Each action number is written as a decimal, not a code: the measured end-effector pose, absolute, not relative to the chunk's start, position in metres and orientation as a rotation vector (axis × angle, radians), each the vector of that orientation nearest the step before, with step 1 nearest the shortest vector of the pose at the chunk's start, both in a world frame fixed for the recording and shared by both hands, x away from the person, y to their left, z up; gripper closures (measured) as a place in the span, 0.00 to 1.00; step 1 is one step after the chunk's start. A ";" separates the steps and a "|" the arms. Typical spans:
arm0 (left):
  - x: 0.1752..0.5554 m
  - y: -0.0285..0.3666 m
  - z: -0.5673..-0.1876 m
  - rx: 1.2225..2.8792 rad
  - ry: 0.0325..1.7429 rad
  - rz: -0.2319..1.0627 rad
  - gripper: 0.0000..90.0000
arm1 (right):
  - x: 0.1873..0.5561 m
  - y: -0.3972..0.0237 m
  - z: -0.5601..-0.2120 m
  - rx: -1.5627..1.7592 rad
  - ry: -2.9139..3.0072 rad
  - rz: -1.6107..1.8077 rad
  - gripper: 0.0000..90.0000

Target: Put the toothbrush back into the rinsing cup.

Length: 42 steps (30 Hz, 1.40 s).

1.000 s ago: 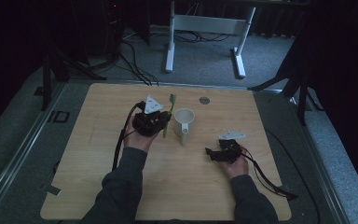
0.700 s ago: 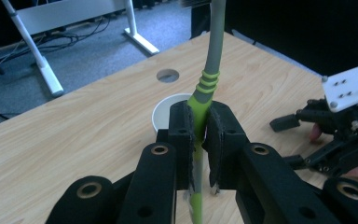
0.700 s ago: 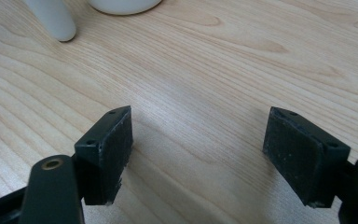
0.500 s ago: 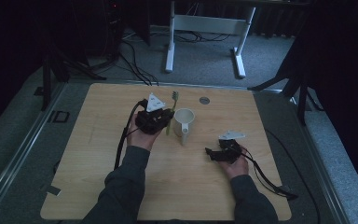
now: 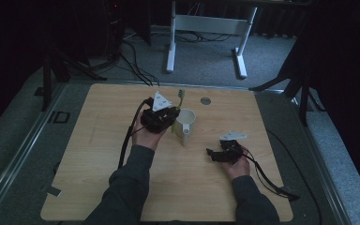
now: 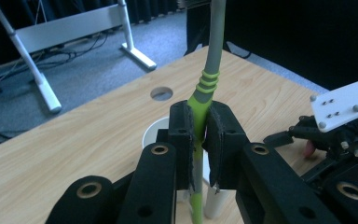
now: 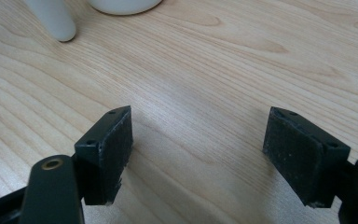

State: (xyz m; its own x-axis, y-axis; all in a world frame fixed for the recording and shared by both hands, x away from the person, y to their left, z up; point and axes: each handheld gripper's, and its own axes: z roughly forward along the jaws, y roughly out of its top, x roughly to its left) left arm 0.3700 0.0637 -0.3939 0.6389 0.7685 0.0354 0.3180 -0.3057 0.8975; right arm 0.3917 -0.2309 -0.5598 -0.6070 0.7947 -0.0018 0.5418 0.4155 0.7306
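Wooden table (image 5: 122, 187), toothbrush (image 6: 200, 107) clamped above cup (image 5: 186, 121)

1 toothbrush (image 6: 209, 79), 1 white cup (image 5: 186, 123), 2 grippers: left (image 5: 168, 123), right (image 5: 214, 153).

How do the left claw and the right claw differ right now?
The left claw is shut on the green toothbrush, held upright beside the white cup; the right claw is open with nothing between its jaws. The left is raised over the table; the right sits low near the wood. Both have black padded jaws.
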 end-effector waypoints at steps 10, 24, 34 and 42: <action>0.371 0.056 -0.395 1.876 0.847 0.571 0.90 | 0.392 -0.231 -0.560 1.150 2.327 1.010 0.26; 0.370 0.046 -0.392 1.858 0.807 0.561 0.90 | 0.392 -0.231 -0.560 1.151 2.328 1.008 0.26; 0.371 0.040 -0.394 1.846 0.797 0.550 0.90 | 0.392 -0.231 -0.560 1.151 2.328 1.008 0.26; 0.373 0.035 -0.397 1.841 0.799 0.547 0.90 | 0.392 -0.231 -0.560 1.151 2.328 1.008 0.26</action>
